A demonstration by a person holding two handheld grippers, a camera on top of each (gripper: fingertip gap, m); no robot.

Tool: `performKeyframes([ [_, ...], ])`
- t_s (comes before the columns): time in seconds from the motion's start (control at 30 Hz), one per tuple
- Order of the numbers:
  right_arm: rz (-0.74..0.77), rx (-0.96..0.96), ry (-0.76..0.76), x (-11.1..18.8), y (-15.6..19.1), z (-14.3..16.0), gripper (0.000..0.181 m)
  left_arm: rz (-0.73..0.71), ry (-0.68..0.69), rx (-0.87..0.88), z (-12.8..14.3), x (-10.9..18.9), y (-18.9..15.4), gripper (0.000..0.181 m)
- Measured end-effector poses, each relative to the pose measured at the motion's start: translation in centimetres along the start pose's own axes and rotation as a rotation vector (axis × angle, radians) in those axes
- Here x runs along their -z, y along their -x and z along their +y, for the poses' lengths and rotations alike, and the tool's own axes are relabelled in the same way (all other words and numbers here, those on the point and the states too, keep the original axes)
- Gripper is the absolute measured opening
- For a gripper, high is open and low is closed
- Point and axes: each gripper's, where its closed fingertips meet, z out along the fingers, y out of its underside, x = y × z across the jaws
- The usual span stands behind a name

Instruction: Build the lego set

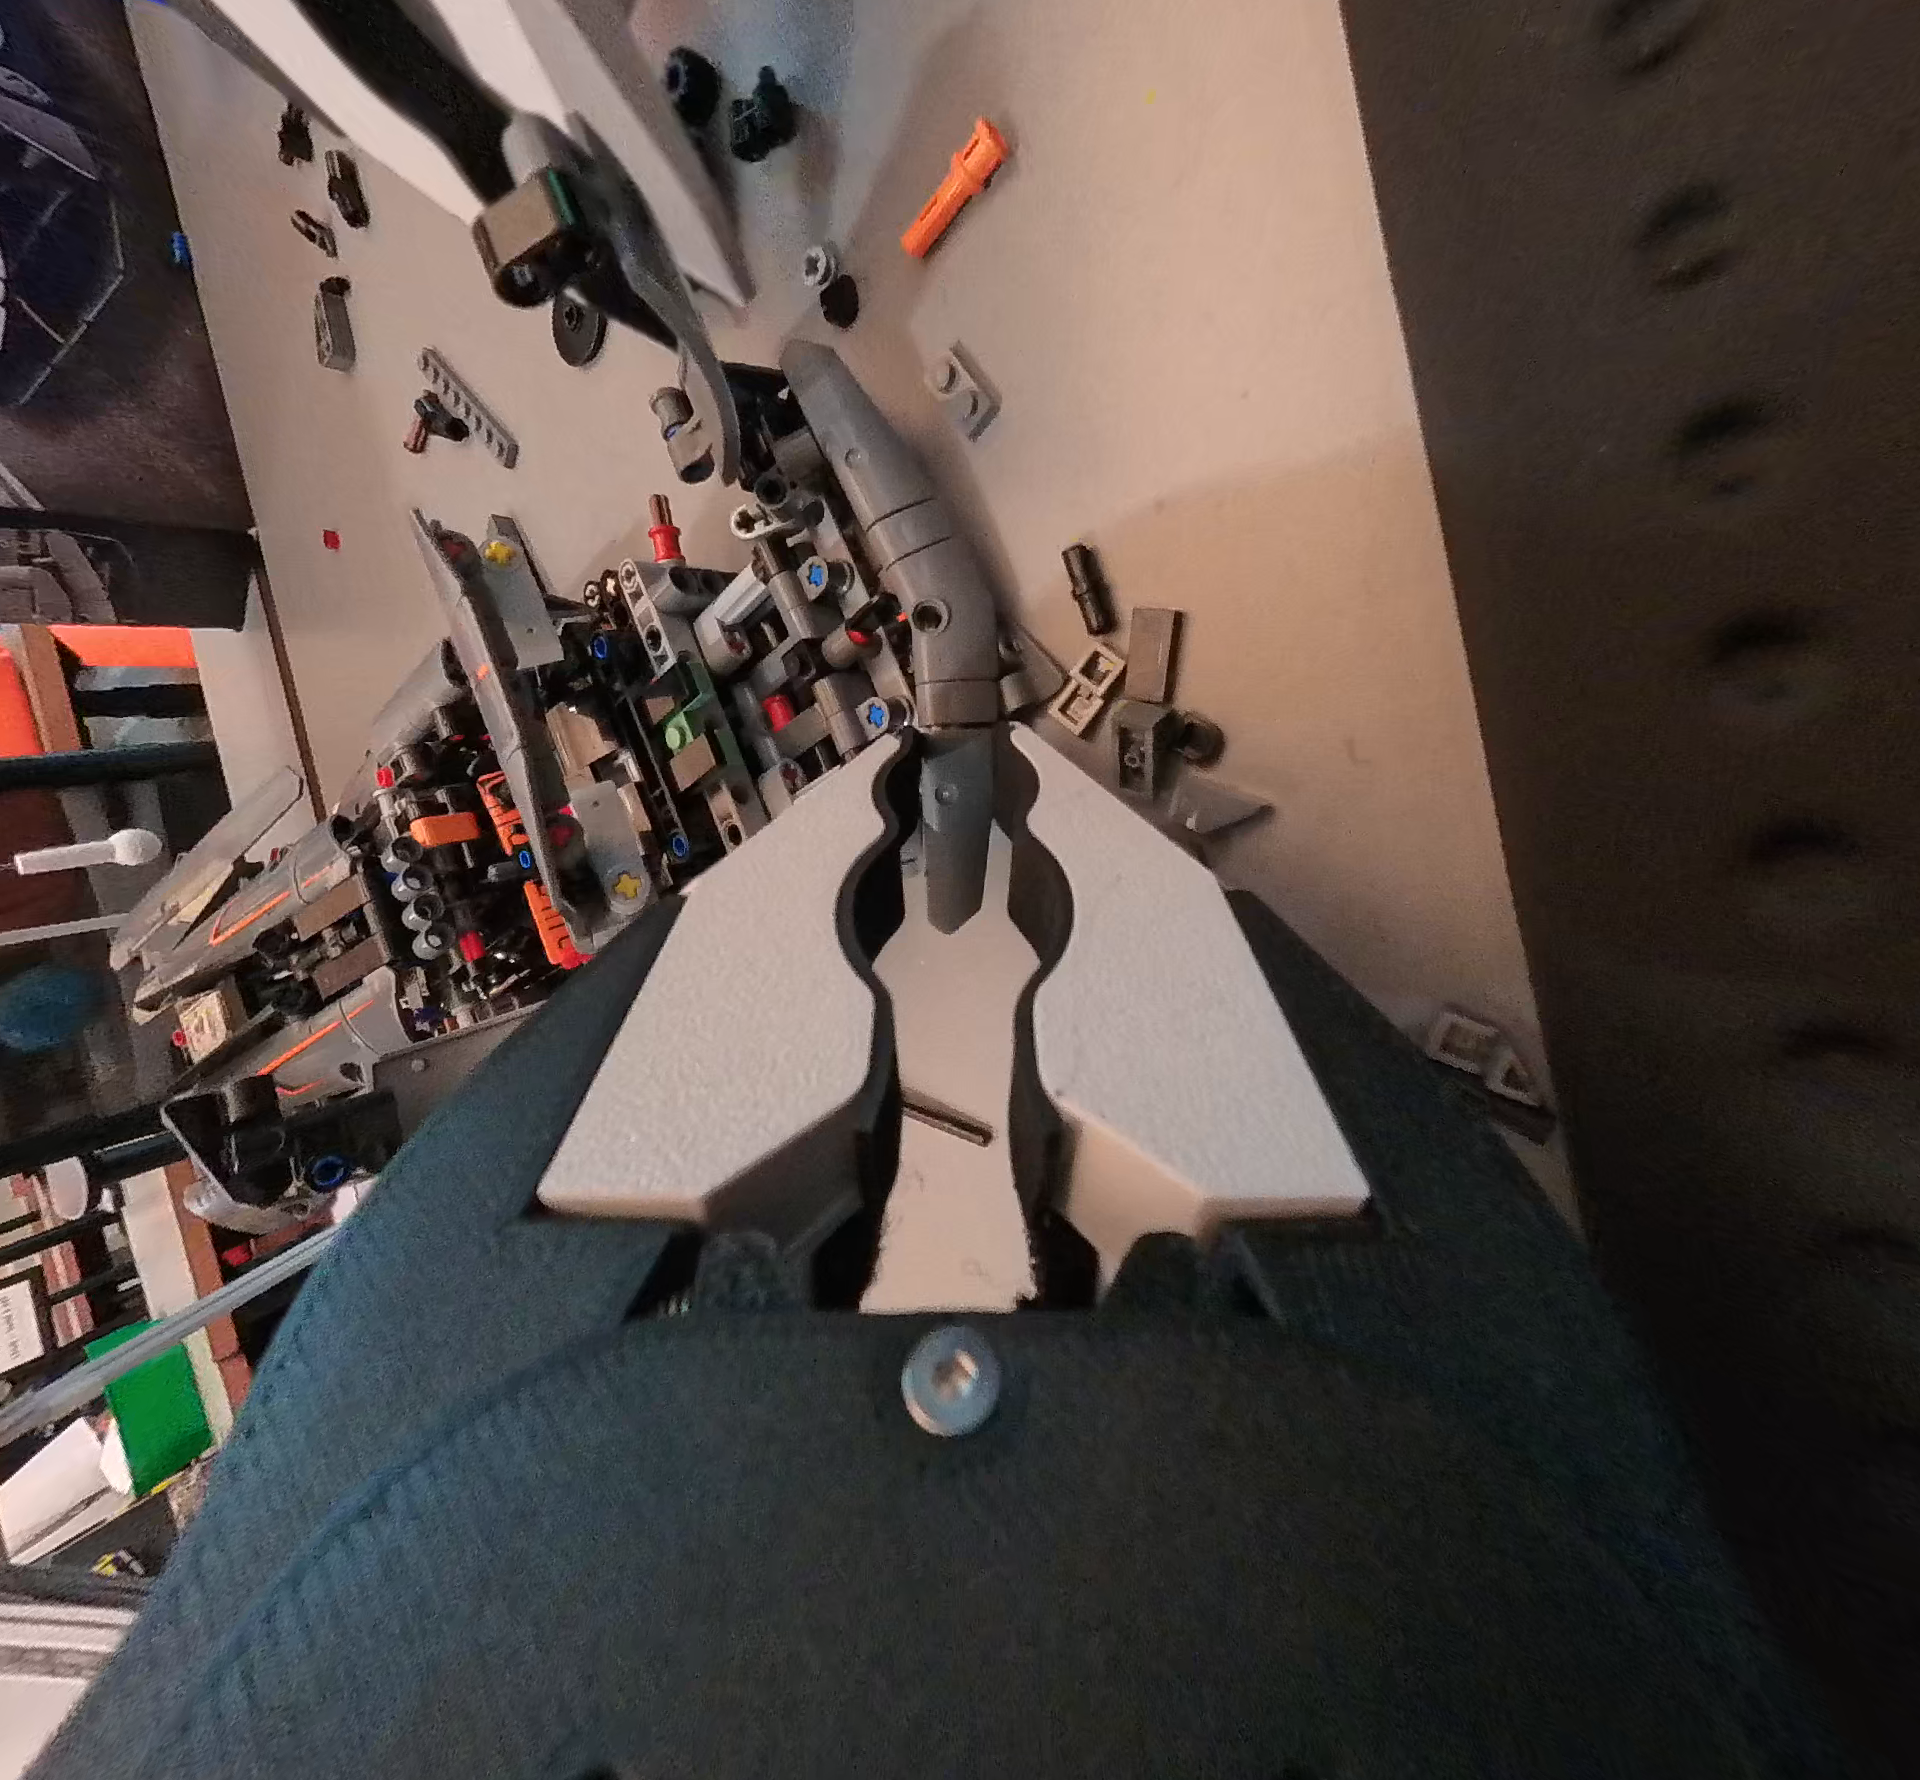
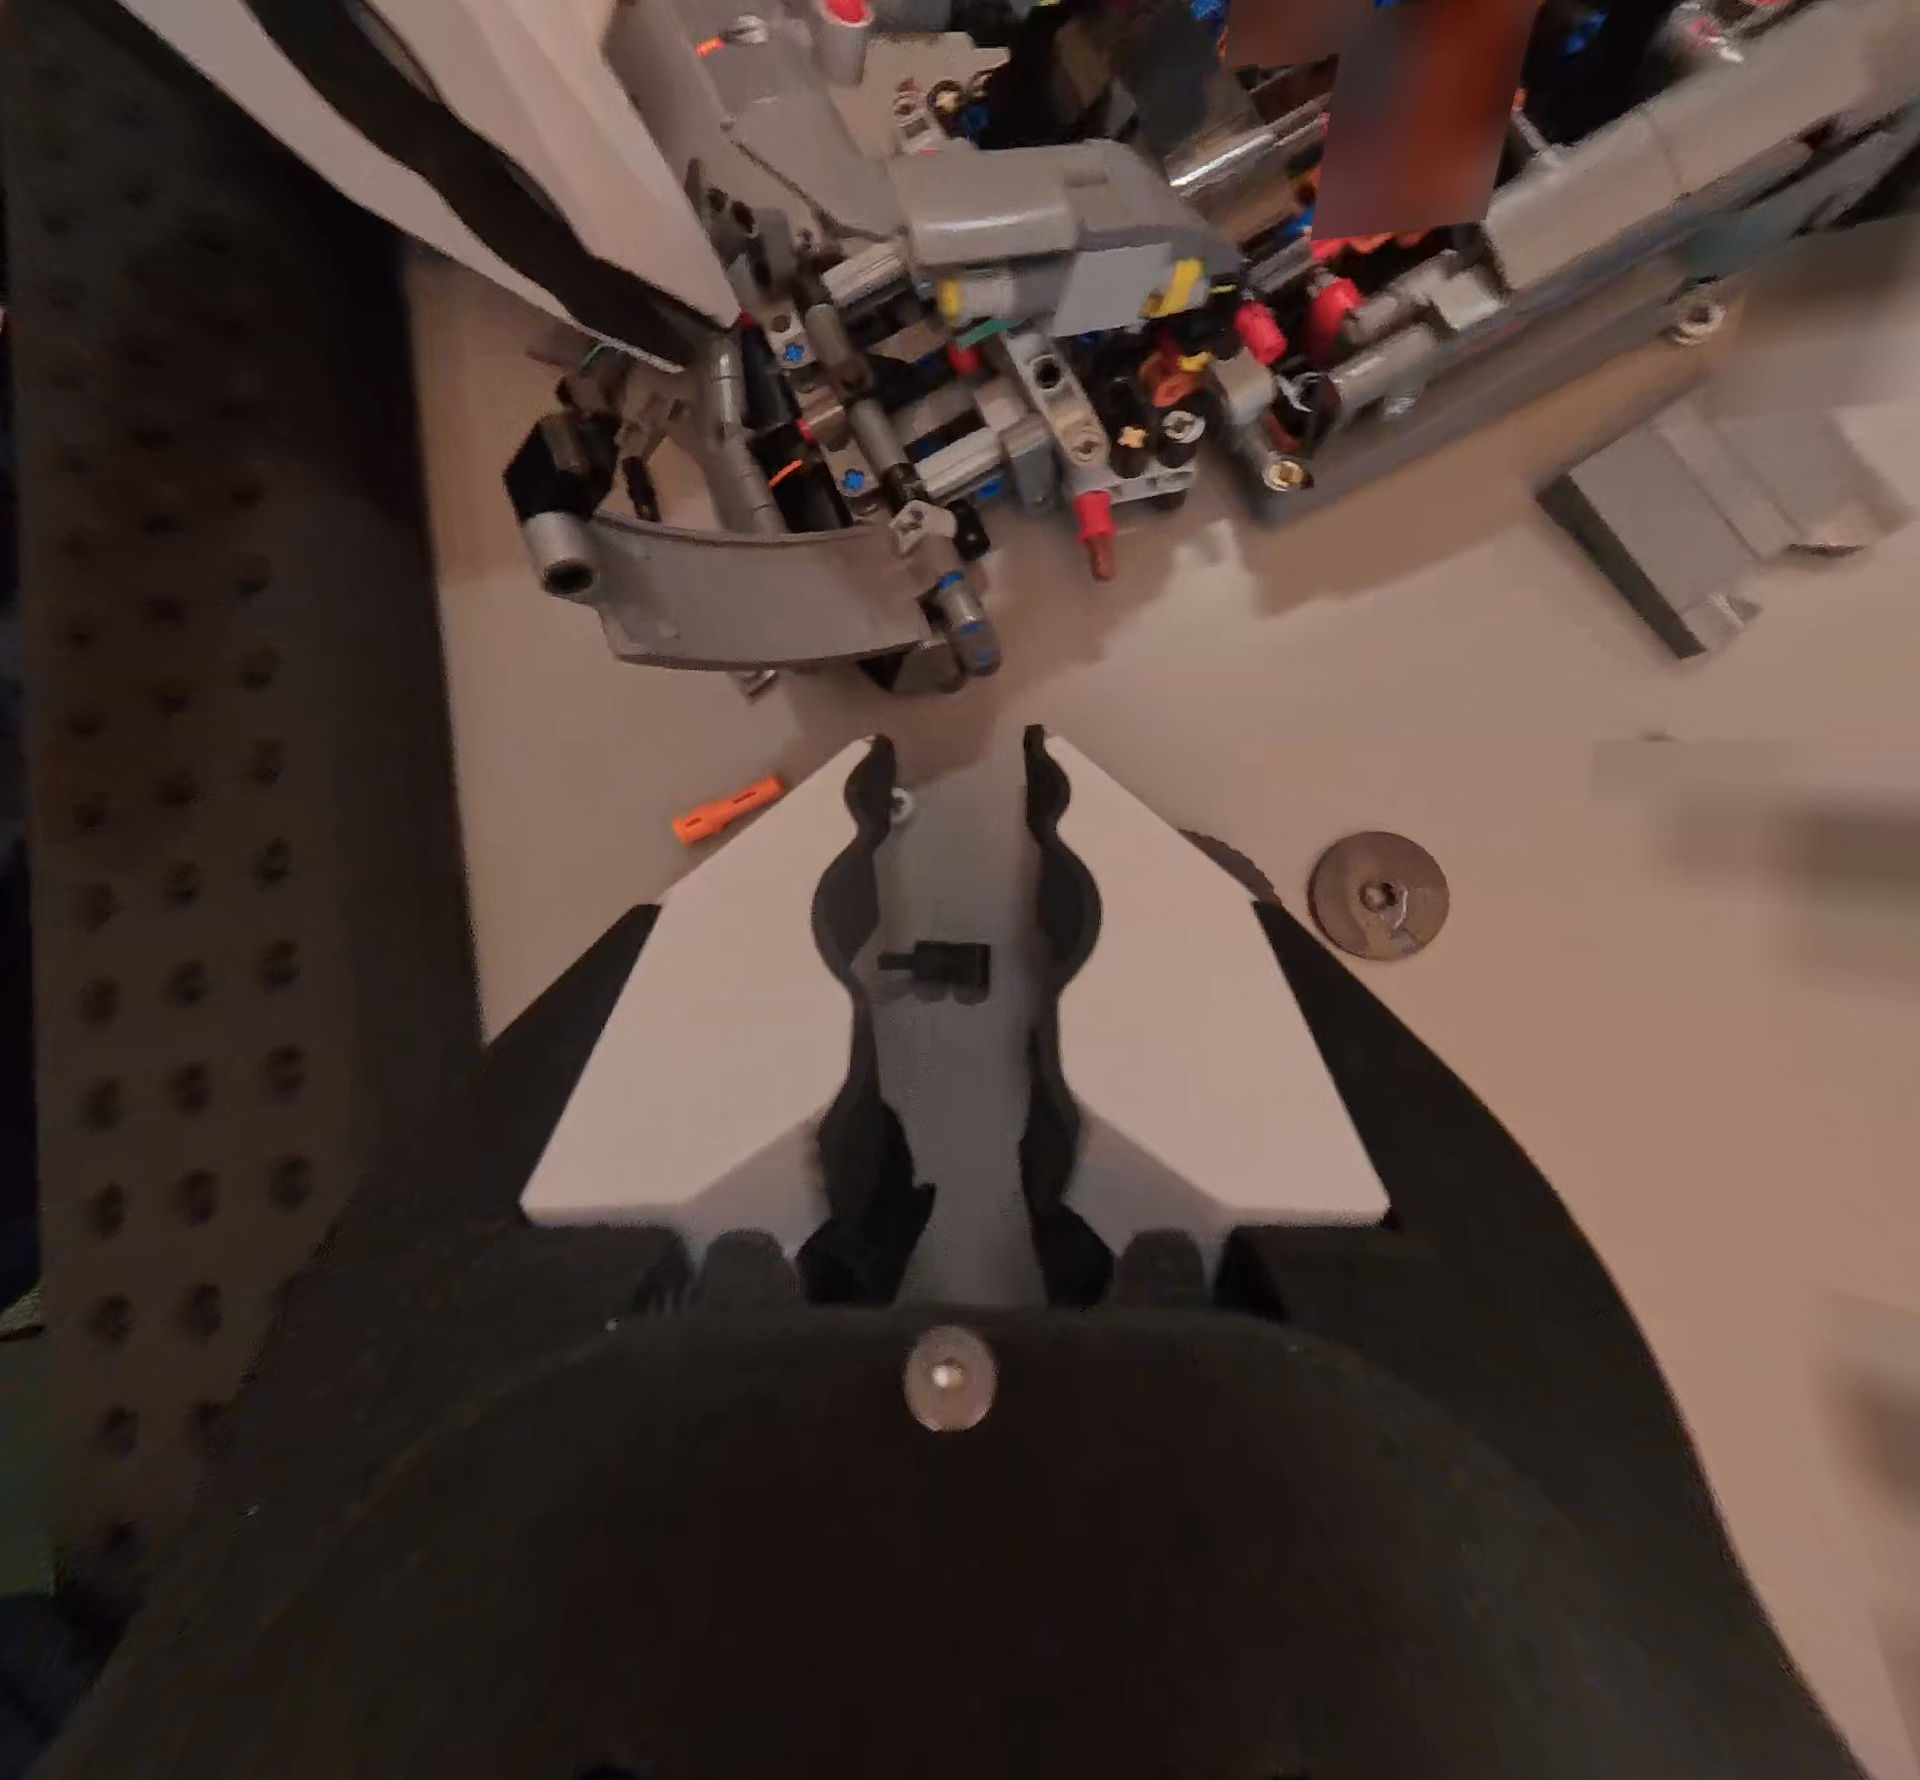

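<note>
A: What's nearest?

B: The left tool [image 1: 951, 743], matte white fingers on a dark textured body, is closed around the tip of a smooth curved grey plastic panel [image 1: 904, 525] on the grey studded lego model [image 1: 623, 722], which sits on the pale desk [image 1: 1195, 296].

A: And the right tool [image 2: 958, 743]?

B: Slightly open, empty, just short of the model's curved grey fender piece [image 2: 758, 587]. An orange ribbed pin [image 2: 724, 809] lies beside its left finger.
</note>
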Motion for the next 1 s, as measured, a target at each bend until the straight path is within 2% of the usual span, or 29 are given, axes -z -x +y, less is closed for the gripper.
performKeyframes([
  [0.17, 0.015, 0.172, -0.104, 0.9, 2.2, -2.8, 0.033, 0.007, -0.014, 0.014, 0.0, 0.0, 0.0, 0.011],
  [0.23, 0.021, 0.219, -0.092, 0.4, 2.5, -2.9, 0.039, 0.008, -0.015, 0.009, 0.0, 0.0, 0.0, 0.012],
  [0.43, 0.047, 0.298, -0.084, -0.3, 2.9, -2.9, 0.012, 0.002, -0.021, 0.006, -0.1, 0.0, 0.0, 0.011],
  [0.63, 0.052, 0.242, -0.115, 0.5, 2.4, -3.0, 0.004, -0.002, -0.025, 0.010, 0.0, 0.0, 0.0, 0.011],
  [0.83, 0.033, 0.152, -0.153, 1.2, 1.8, -2.7, 0.002, -0.003, -0.028, 0.012, -0.1, 0.0, 0.0, 0.011],
  [1.0, 0.051, 0.155, -0.145, 1.1, 1.8, -2.8, 0.002, 0.000, -0.029, 0.009, -0.1, 0.0, 0.0, 0.011],
])
